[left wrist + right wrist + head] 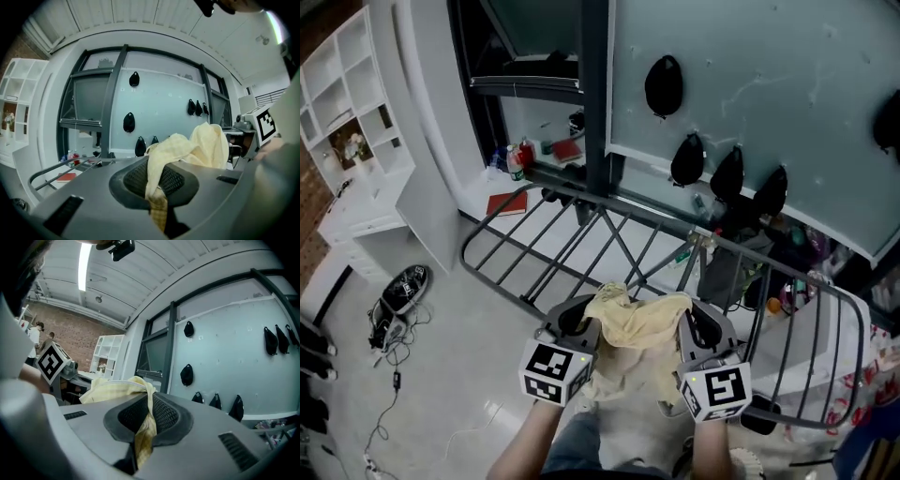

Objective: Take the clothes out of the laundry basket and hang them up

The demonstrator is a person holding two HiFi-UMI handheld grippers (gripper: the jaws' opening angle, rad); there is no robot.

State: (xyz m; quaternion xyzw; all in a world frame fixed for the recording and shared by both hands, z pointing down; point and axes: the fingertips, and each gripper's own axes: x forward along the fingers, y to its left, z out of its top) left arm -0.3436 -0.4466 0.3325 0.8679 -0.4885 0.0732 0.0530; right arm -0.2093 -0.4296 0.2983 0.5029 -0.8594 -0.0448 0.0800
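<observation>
A pale yellow cloth (642,319) hangs bunched between the two grippers at the lower middle of the head view, in front of the near edge of a dark metal drying rack (769,262). The left gripper (581,321) has its jaws nearly together on one end of the cloth. In the left gripper view, the fabric (187,145) runs down into the narrow gap of that gripper (157,180) and a checked strip pokes out below. The right gripper (698,328) pinches the other end the same way. In its own view, a fold of the cloth (117,387) drapes over the top and is squeezed between the pads of that gripper (147,416).

The rack's bars spread across the middle of the head view, with no clothes lying on them. In the upper left stands a white shelf unit (337,94); one of its compartments holds a small picture or ornament (347,145) that is too small to identify. On the ledge behind the rack sit a few bottles (517,157), with a red book (506,202) lying lower down in front of them. Dark bags (664,84) hang on the pale wall at the upper right.
</observation>
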